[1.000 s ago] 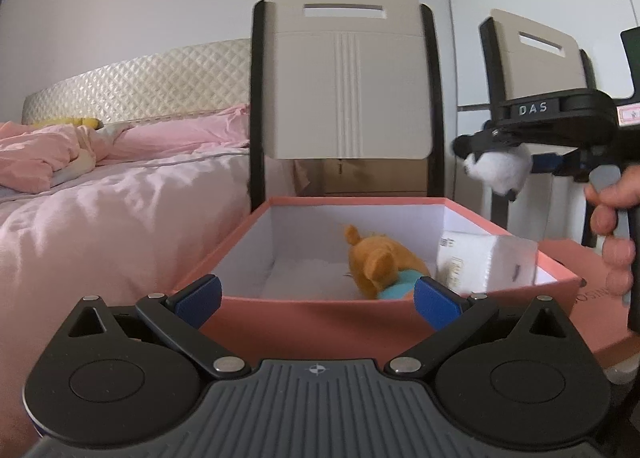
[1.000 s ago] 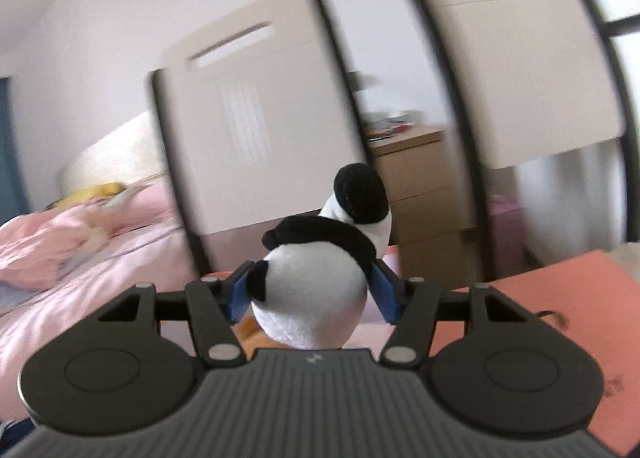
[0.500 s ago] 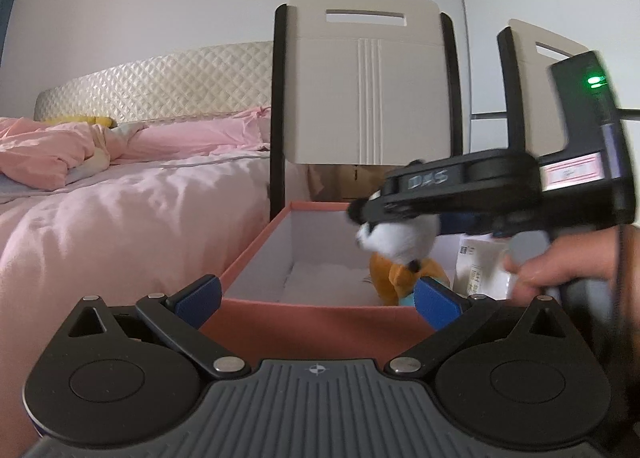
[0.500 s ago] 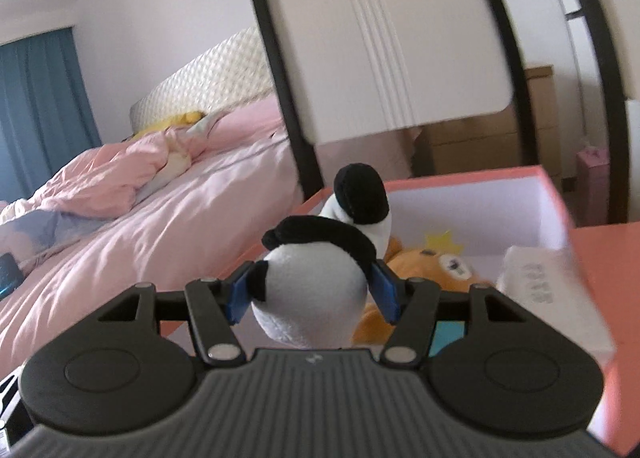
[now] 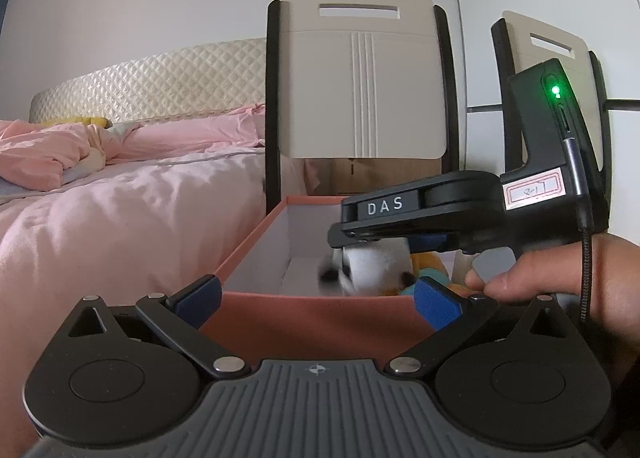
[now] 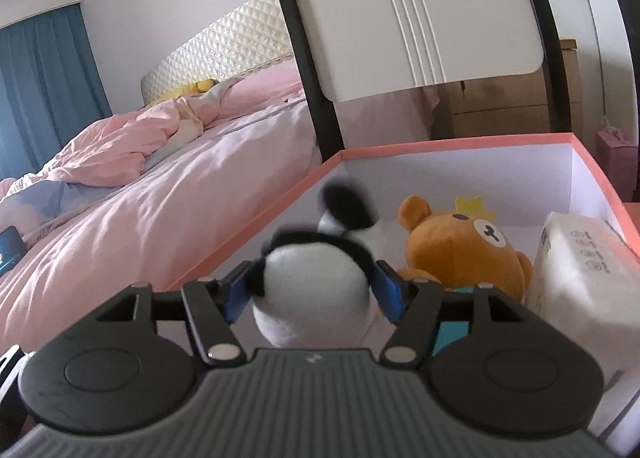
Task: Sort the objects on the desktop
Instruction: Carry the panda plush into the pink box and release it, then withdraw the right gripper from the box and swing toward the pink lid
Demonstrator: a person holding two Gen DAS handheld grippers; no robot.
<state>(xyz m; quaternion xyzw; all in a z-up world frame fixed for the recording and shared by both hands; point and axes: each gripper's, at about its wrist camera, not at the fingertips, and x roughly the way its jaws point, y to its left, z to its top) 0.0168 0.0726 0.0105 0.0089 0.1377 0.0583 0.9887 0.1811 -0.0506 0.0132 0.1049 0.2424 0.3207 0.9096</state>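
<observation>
My right gripper (image 6: 314, 290) reaches over the open pink box (image 6: 440, 146). Its jaws have spread apart, and the blurred black and white panda plush (image 6: 316, 278) sits between them, over the box interior. In the left wrist view the panda (image 5: 368, 268) hangs just under the right gripper (image 5: 384, 234) inside the box (image 5: 312, 318). An orange bear plush (image 6: 460, 254) and a white tissue pack (image 6: 580, 270) lie in the box. My left gripper (image 5: 318, 300) is open and empty at the box's near wall.
A bed with pink bedding (image 5: 100, 210) lies to the left. Two cream chairs with black frames (image 5: 360, 90) stand behind the box. A wooden cabinet (image 6: 500, 106) is behind them. A dark phone (image 6: 10, 246) lies on the bed's edge.
My right gripper moved left and down into the box with the panda. Its jaws have widened, and the panda is now blurred with motion. My left gripper stayed still.
</observation>
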